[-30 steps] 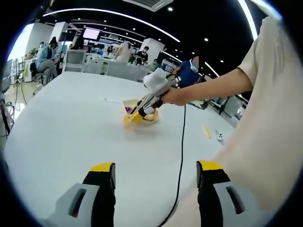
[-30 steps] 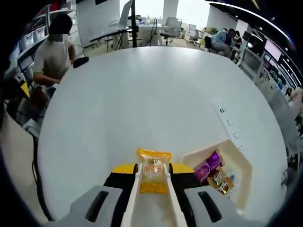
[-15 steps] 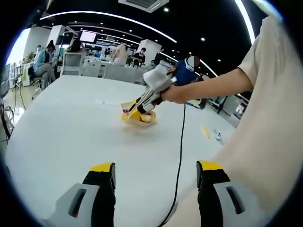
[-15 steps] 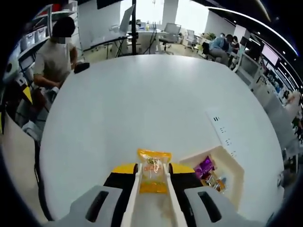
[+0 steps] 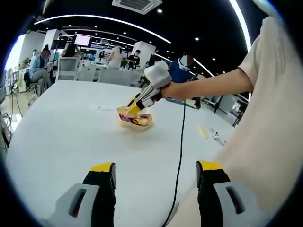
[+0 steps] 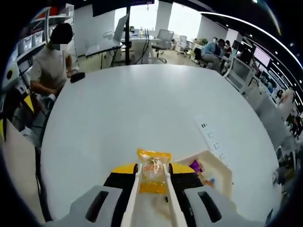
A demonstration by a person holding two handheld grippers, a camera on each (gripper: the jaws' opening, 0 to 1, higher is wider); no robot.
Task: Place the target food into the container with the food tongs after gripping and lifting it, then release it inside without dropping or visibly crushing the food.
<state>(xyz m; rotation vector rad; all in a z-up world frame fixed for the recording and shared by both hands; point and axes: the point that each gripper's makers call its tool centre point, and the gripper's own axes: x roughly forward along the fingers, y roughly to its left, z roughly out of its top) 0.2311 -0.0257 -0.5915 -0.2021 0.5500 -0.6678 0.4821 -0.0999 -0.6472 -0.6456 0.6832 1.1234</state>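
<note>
In the right gripper view the right hand-held gripper (image 6: 152, 176) keeps the food tongs (image 6: 151, 201) clenched on the yellow snack packet (image 6: 152, 174) at bottom centre. The cream container (image 6: 218, 174) has slid lower and looks smaller than a second ago, so the lift has carried the packet higher and transfer remains. In the left gripper view the left hand-held gripper (image 5: 155, 177) stays released over the white desk (image 5: 66, 142).

An open office with a dark ceiling (image 5: 199, 19), strip lights, desks and chairs (image 6: 163, 38).
</note>
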